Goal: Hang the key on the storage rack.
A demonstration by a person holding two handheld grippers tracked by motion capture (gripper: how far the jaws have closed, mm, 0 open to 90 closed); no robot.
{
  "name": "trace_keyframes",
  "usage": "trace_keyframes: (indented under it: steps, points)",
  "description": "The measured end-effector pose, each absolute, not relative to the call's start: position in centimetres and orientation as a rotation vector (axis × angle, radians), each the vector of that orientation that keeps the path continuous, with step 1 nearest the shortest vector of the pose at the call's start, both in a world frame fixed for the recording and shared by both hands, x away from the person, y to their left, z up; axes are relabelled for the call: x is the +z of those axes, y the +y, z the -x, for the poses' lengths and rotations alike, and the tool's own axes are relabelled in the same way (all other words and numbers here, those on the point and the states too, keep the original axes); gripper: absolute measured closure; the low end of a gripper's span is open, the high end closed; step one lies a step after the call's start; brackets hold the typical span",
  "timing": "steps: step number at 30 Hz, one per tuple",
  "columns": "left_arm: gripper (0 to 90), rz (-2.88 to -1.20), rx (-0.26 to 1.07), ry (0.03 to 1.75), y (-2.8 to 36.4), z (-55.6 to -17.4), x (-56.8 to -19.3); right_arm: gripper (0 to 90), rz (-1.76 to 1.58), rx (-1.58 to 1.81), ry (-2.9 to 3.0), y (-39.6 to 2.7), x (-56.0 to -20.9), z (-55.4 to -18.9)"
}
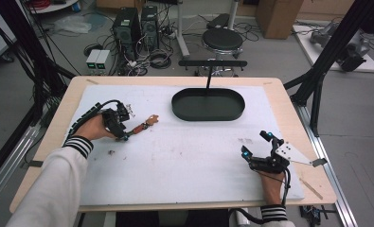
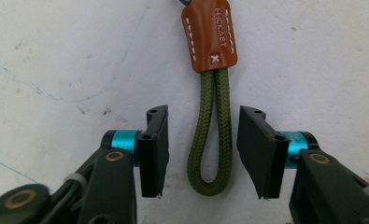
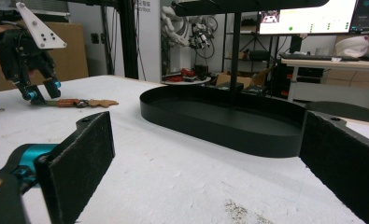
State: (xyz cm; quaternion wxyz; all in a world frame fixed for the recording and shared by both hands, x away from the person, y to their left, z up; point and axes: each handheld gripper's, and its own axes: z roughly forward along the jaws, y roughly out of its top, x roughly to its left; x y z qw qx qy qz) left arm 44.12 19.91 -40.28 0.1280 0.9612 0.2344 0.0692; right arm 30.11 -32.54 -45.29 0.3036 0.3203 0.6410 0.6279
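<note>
The thing that matters here is a small keychain strap: an olive-green cord loop doubled back on itself and gathered under a tan leather tab with white stitching; it lies flat on the white worktop, to the left of the black oval tray and a little nearer the person than it.

The left gripper is poised right over the strap's cord end; its fingers are released and stand apart, one on each side of the loop, neither touching the cord so far as the left gripper view shows. The strap's long axis runs straight out from between the fingers, rounded end of the loop nearest the gripper, leather tab farthest; so the fingers would close across the cord's two strands, not along them. In the high view the strap points from the left gripper up toward the tray.

The right gripper rests well apart, toward the near right corner of the worktop as seen from the tray; its fingers are also released and hold nothing. The left hand is plainly the nearer; my guess is that the coming move is a pinch on the loop, and that the tray is where the strap would go.
</note>
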Motion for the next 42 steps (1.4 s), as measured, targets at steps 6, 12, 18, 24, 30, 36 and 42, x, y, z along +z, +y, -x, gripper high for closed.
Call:
trace_keyframes:
  steps: [6,12,18,24,30,36,42]
  points:
    - [60.4,-2.802,0.186,0.683,19.8,-44.1,-40.4,2.9,-0.848,1.665,1.696,-32.5,-45.3,-30.1]
    - [67.8,-2.826,0.182,0.667,19.7,-44.2,-40.4,2.9,-0.849,1.667,1.696,-32.6,-45.3,-30.1]
    - [77.4,-2.832,0.172,0.694,19.4,-44.1,-40.4,2.9,-0.85,1.666,1.698,-32.6,-45.3,-30.1]
    - [78.6,-2.848,0.175,0.684,19.4,-44.1,-40.3,2.9,-0.848,1.665,1.698,-32.6,-45.3,-30.1]
    - [79.2,-2.836,0.254,0.638,19.2,-43.8,-40.0,2.9,-0.848,1.665,1.697,-32.6,-45.3,-30.1]
    - [79.4,-2.74,0.348,0.619,19.5,-43.5,-38.5,3.0,-0.854,1.669,1.692,-32.6,-45.3,-30.2]
    - [79.6,-2.591,0.401,0.596,20.3,-42.5,-35.9,2.9,-0.87,1.683,1.689,-32.8,-45.2,-30.4]
